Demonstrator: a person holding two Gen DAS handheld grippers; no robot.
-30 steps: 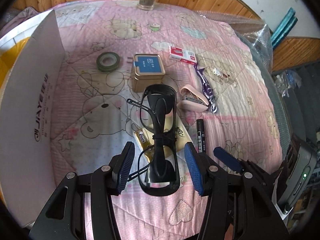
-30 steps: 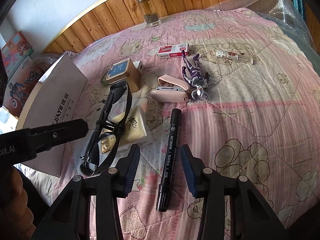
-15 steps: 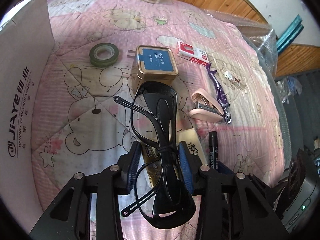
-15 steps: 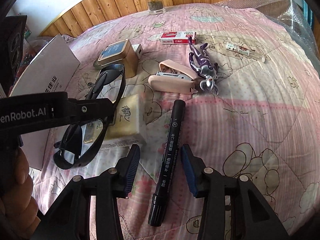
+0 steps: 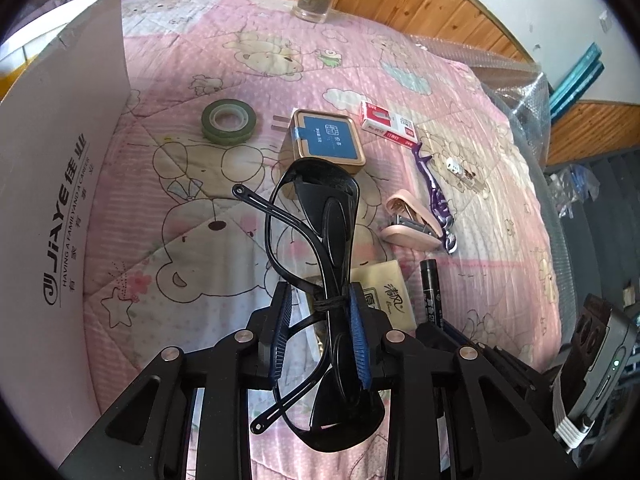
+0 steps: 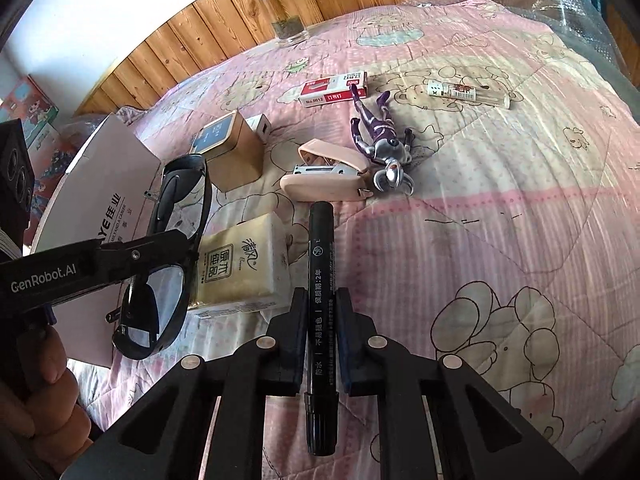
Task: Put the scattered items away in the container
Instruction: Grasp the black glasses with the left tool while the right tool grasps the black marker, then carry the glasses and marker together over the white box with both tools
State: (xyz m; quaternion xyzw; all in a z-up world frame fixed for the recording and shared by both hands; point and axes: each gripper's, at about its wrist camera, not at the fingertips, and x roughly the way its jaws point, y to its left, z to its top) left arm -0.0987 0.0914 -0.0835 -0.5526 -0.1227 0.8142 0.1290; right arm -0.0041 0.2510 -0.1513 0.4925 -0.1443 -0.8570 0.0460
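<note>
My left gripper (image 5: pixel 320 304) is shut on black glasses (image 5: pixel 328 216) at their bridge and holds them above the pink quilt. They also show in the right wrist view (image 6: pixel 168 252). My right gripper (image 6: pixel 320 300) is shut on a black marker (image 6: pixel 320 280) that lies along its fingers. The white box (image 5: pixel 60 184) stands at the left, next to the left gripper. It also shows in the right wrist view (image 6: pixel 100 196).
On the quilt lie a green tape roll (image 5: pixel 228 120), a gold tin (image 5: pixel 326 140), a red staple box (image 6: pixel 334 88), a pink stapler (image 6: pixel 324 178), a purple figure (image 6: pixel 380 140), a tissue pack (image 6: pixel 240 264) and a clear tube (image 6: pixel 464 92). A glass jar (image 6: pixel 280 8) stands at the headboard.
My left gripper closed on the glasses and lifted them. My right gripper moved forward over the marker and closed on it.
</note>
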